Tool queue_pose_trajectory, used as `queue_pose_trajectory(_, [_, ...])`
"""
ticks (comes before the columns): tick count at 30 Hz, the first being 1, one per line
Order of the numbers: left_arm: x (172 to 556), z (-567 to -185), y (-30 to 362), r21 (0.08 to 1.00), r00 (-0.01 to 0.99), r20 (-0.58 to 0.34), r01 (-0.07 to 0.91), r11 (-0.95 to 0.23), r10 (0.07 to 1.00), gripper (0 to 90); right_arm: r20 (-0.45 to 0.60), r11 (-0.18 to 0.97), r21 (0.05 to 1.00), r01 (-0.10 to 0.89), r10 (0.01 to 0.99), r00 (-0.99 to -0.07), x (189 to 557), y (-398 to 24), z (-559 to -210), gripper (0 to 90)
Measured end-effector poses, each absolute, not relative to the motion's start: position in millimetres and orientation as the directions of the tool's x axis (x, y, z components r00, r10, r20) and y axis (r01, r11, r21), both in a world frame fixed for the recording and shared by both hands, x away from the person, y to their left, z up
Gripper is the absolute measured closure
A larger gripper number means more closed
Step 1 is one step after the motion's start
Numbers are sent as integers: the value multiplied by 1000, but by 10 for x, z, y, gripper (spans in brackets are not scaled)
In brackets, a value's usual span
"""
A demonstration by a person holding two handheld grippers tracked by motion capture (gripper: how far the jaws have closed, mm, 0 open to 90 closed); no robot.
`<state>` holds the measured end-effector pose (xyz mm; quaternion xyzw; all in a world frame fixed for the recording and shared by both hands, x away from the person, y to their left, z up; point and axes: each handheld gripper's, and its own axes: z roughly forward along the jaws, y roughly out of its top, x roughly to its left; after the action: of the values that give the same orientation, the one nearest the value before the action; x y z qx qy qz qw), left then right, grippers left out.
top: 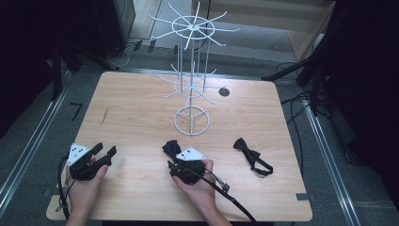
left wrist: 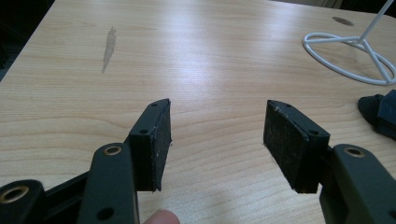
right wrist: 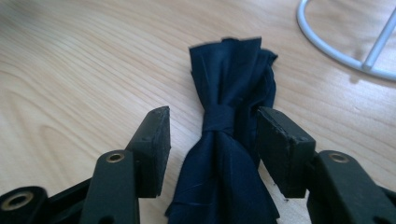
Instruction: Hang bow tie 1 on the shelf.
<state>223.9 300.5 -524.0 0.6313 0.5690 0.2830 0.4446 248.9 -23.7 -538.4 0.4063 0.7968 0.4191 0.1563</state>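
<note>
**A:** Starting nearest, along the right gripper (right wrist: pixel 212 135). Parted, astride the knot of the dark bow tie (right wrist: pixel 229 79), not yet pinching. A clear gap on one side, barely any on the other.

**B:** Off-centre, then. Closed like that, likely to shove the knot sideways instead of catching it.

**A:** Or to nip just a fold of one wing. Smooth-looking cloth, easy to lose on the lift.

**B:** Lying flat on the table (left wrist: pixel 201 46), too. Brought down too low, a risk of scraping the pads on the wood and bunching the fabric.

**A:** Better to centre first, then squeeze on the knot itself.

**B:** And the left gripper (left wrist: pixel 217 135)?

**A:** Released, nothing between the pads, over bare wood well off to the side. No help against a sliding tie.

**B:** Further out?

**A:** Near the tie but apart from it, the base ring (right wrist: pixel 327 46) of the white wire rack (top: pixel 191 70). Pushed forward, liable to wedge against that ring.

**B:** Thin wire arms higher up as well. Easy to snag or drop a loosely held tie there.

**A:** Off to the right, a second bow tie (top: pixel 252 157) with its strap, well apart. Not in the way for now.
</note>
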Motion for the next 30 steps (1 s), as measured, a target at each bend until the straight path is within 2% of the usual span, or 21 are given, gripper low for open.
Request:
queue_pose_trajectory(1, [2238,-5240,3004,883,192,-147,467,41,970,430,72,324,786,527,798,-599,2501,-219,-5382,521])
queue_pose_trajectory(2, [2238,-5240,3003,883,192,-147,467,41,970,430,72,324,786,527,798,-599,2501,-219,-5382,521])
queue_pose_trajectory(3, [2237,-5240,3001,884,194,-144,467,38,970,431,77,327,769,549,806,-588,2515,-217,-5398,578])
queue_pose_trajectory(4, [2237,-5240,3001,884,194,-144,467,38,970,430,77,327,769,549,806,-588,2515,-217,-5398,578])
queue_pose_trajectory(7, [2235,-5238,2997,883,194,-140,467,34,971,431,46,356,767,534,800,-598,2511,-239,-5392,657])
queue_pose_trajectory(9, [2237,-5239,2992,883,193,-140,468,34,971,433,41,375,760,531,788,-615,2519,-286,-5377,748])
queue_pose_trajectory(14, [2237,-5239,2989,883,195,-137,469,31,971,438,26,370,786,495,780,-625,2493,-383,-5356,771])
queue_pose_trajectory(18, [2236,-5238,2985,882,194,-134,470,27,972,443,47,302,838,454,789,-612,2447,-553,-5292,772])
queue_pose_trajectory(30, [2232,-5238,2973,882,195,-128,471,22,972,450,114,87,923,376,868,-483,2484,-1156,-4992,772])
